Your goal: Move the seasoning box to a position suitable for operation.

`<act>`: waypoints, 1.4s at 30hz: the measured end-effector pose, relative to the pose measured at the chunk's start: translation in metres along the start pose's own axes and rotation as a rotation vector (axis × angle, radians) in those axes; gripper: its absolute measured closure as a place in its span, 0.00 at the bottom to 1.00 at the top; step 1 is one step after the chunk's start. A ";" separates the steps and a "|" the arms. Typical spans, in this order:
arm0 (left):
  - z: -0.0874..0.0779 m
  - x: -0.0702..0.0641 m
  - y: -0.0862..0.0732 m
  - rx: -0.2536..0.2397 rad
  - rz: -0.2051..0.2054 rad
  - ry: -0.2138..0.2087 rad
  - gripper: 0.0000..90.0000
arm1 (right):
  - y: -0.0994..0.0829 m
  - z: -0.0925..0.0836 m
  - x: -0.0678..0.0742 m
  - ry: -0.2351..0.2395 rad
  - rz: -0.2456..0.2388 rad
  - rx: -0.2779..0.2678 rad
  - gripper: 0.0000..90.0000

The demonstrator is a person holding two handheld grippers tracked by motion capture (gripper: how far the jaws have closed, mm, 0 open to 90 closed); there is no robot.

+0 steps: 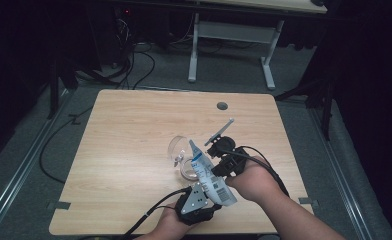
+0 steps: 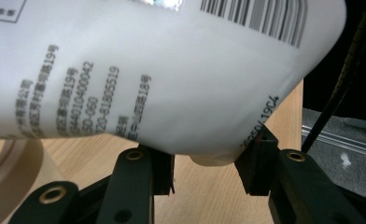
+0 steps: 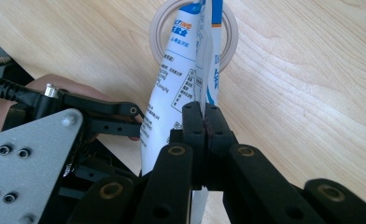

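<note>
A white and blue printed pouch hangs slanted over the table's front middle, held between both grippers. My right gripper comes in from the right; in the right gripper view its jaws are shut flat on the pouch's thin edge seam. My left gripper sits below near the front edge. In the left gripper view the pouch's bulging lower end, with a barcode and small print, fills the space between the jaws, and both pads touch it.
A beige tape ring lies on the wooden table under the pouch's far end, also visible as the ring. A clear glass rests just behind it. The left gripper's grey plate is close beside the right jaws.
</note>
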State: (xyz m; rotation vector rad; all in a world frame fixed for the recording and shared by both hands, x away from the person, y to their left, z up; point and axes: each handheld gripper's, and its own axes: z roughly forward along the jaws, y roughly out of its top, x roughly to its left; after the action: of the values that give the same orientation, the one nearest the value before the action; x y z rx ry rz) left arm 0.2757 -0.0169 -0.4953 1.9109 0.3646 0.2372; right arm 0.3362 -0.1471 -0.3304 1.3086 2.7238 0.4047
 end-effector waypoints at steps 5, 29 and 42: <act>0.004 0.000 -0.002 -0.007 -0.032 -0.022 0.70 | 0.000 0.004 -0.002 0.004 -0.005 -0.001 1.00; 0.000 0.001 0.002 -0.022 -0.028 -0.039 0.68 | 0.010 0.007 0.004 -0.040 -0.045 0.016 1.00; -0.003 0.001 0.004 -0.031 -0.033 -0.044 0.68 | 0.013 0.005 0.006 -0.044 -0.055 0.013 1.00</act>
State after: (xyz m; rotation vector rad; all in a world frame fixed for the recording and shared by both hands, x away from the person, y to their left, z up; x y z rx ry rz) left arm 0.2763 -0.0150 -0.4908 1.8754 0.3611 0.1778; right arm 0.3432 -0.1335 -0.3310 1.2270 2.7241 0.3497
